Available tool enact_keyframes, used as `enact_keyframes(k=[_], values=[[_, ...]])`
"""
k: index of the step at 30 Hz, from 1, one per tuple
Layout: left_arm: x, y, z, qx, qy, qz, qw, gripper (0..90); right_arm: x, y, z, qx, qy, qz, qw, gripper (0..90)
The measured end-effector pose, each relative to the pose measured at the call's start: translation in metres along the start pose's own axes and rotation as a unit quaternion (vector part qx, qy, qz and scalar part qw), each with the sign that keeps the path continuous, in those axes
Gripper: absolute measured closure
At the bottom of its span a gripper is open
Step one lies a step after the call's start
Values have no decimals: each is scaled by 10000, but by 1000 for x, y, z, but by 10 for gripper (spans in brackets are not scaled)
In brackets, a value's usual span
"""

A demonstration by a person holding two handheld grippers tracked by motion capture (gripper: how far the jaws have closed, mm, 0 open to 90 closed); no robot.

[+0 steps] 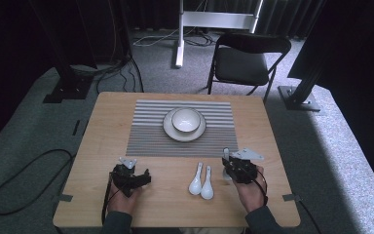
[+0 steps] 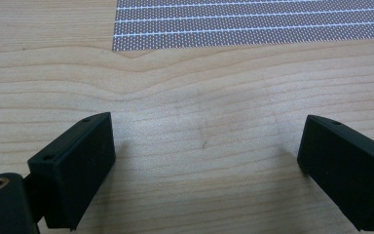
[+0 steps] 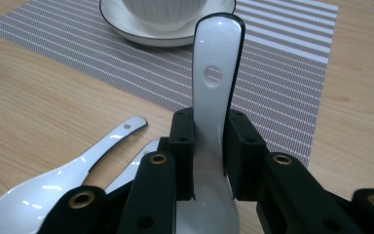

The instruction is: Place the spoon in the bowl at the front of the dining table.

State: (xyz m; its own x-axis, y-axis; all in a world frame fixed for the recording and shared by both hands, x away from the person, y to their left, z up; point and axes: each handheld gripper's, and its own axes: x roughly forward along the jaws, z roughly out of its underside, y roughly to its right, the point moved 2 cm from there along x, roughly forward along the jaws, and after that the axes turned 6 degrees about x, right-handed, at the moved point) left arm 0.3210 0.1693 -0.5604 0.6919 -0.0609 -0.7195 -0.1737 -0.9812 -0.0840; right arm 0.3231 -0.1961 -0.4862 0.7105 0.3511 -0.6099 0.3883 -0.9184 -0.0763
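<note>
Wooden desk (image 1: 107, 117) carries a striped placemat (image 1: 146, 131) with a white plate (image 1: 171, 132) on it and a white bowl (image 1: 186, 119) on the plate; the bowl's top is cut off in the right gripper view and I can't tell what, if anything, is inside. Right hand-held gripper (image 3: 209, 161) pinches a white spoon (image 3: 214, 83) by its handle, handle pointing toward the plate and the spoon's bowl end mostly hidden behind the jaws. Left hand-held gripper (image 2: 207, 161) is spread wide over bare desk near the mat corner, and two more white spoons (image 1: 200, 181) lie side by side between the grippers.
</note>
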Motion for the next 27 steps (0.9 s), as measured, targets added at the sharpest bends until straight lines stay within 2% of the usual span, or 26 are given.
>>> enact_keyframes(k=[20,27], values=[[0,0,0,9,1,2,10000,70,8,-2,-19,-89,107,-31,9999,755],[0,0,0,21,-6,4,10000,70,14,-4,-27,-71,93,-145,9998,755]])
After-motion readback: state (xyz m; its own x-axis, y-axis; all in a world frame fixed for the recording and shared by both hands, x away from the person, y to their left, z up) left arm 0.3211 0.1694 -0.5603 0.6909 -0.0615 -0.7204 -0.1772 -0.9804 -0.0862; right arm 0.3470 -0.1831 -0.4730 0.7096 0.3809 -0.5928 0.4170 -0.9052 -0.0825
